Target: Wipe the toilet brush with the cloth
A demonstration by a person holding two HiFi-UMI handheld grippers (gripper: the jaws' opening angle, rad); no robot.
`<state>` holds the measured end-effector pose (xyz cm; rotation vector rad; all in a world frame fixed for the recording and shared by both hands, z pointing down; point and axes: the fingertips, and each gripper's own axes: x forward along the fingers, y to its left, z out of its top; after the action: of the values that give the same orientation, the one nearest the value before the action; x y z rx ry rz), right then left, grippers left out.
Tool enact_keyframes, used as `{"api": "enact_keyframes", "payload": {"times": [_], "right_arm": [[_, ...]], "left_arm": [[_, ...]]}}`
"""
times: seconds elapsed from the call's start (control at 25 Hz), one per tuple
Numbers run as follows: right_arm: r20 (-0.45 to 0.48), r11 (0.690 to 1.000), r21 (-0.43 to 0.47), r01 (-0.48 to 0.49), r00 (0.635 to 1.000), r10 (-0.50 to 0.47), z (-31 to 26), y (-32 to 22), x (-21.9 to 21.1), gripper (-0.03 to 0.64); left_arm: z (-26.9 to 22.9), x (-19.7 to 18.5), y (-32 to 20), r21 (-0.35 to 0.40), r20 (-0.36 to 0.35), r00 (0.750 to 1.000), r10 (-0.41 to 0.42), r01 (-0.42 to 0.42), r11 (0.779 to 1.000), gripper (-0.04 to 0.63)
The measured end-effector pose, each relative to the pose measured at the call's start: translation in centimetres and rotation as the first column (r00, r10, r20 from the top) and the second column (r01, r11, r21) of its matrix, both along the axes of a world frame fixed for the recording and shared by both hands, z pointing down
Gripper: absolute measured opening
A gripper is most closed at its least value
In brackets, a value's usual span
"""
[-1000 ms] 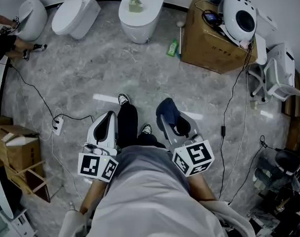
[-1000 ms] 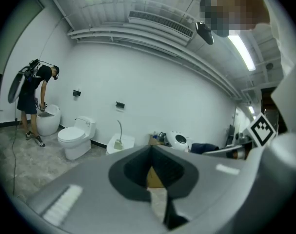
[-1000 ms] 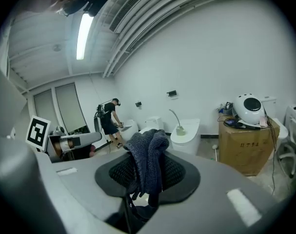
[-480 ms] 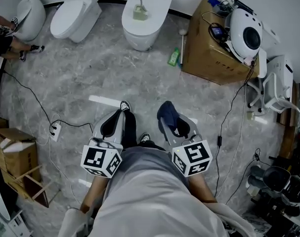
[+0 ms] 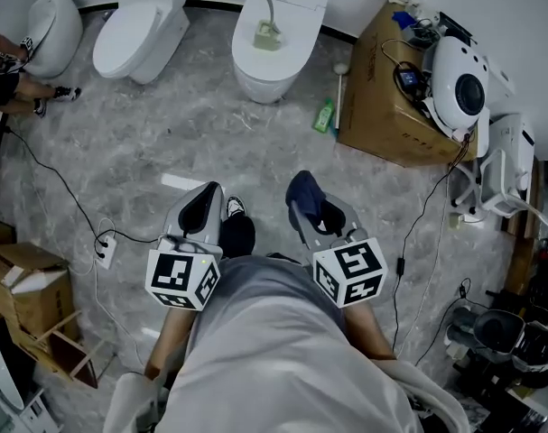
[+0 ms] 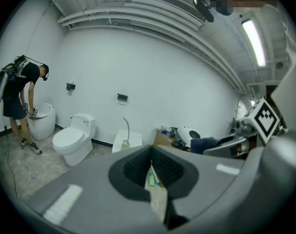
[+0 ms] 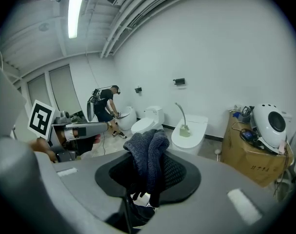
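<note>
Far ahead lies toilet brush point(image 5: 266, 23); right gripper point(image 5: 301, 211) pinches cloth point(image 7: 147, 152), left gripper point(image 5: 204, 204) closed.

The head view looks steeply down from above the person onto the floor point(image 5: 165, 142). The gripper views ride the left tool point(image 5: 203, 204) and right tool point(image 5: 311, 213), facing level toward the far wall point(image 6: 162, 91). All three share the rightmost toilet point(image 5: 278, 34).

Person: light grey shirt point(image 5: 274, 350), dark trousers point(image 5: 238, 238), black-and-white shoe point(image 5: 227, 207). Left gripper point(image 5: 204, 196) and right gripper point(image 5: 306, 207): grey moulded shells, black-lined jaw pockets. Each carries a white marker cube point(image 5: 181, 279) printed with black squares.
</note>
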<state>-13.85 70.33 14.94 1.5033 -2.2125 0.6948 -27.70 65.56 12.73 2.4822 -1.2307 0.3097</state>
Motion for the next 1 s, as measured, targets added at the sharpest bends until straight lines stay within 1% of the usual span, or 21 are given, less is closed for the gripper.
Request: {"api": "enact_keyframes", "payload": {"times": [0.16,0.24,0.4,0.56,0.68,0.88,1.0], "right_arm": [[-0.010,1.000,0.008,-0.003,1.000,0.003,-0.5,-4.1,-1.5,0.103],[-0.019,1.000,0.012,-0.004,1.000,0.004,-0.7,-6.0,-2.1,0.103],[-0.037,1.000,0.013,-0.007,0.999,0.008,-0.7,-8.8,-3.4,0.104],[-0.053,1.000,-0.001,-0.006,0.999,0.006,-0.4,-10.3,-4.2,0.105],[-0.066,1.000,-0.028,0.001,0.998,-0.003,0.2,-11.0,-4.6,0.104],[-0.101,0.998,-0.059,0.003,0.995,-0.009,1.1,-12.7,-4.3,0.101],[-0.103,0.998,-0.070,-0.002,0.995,-0.005,1.6,-14.0,-3.9,0.100]], "left_arm": [[-0.6,-0.5,-4.0,0.020,-0.013,0.999,0.049,-0.048,0.999,0.000],[-0.5,-0.7,-5.9,0.021,-0.013,0.998,0.060,-0.060,0.998,0.000],[-0.2,-2.3,-9.1,0.000,-0.025,0.999,0.038,-0.038,0.999,0.000],[-0.3,-3.5,-11.1,-0.003,-0.050,0.999,0.012,-0.012,1.000,0.000],[0.6,-3.9,-11.6,-0.035,-0.053,0.998,0.020,-0.022,0.999,0.000],[2.7,-3.7,-12.7,-0.112,-0.002,0.999,0.047,-0.047,0.993,0.000],[3.1,-3.6,-13.7,-0.127,-0.008,0.999,0.047,-0.047,0.991,0.000]]}}
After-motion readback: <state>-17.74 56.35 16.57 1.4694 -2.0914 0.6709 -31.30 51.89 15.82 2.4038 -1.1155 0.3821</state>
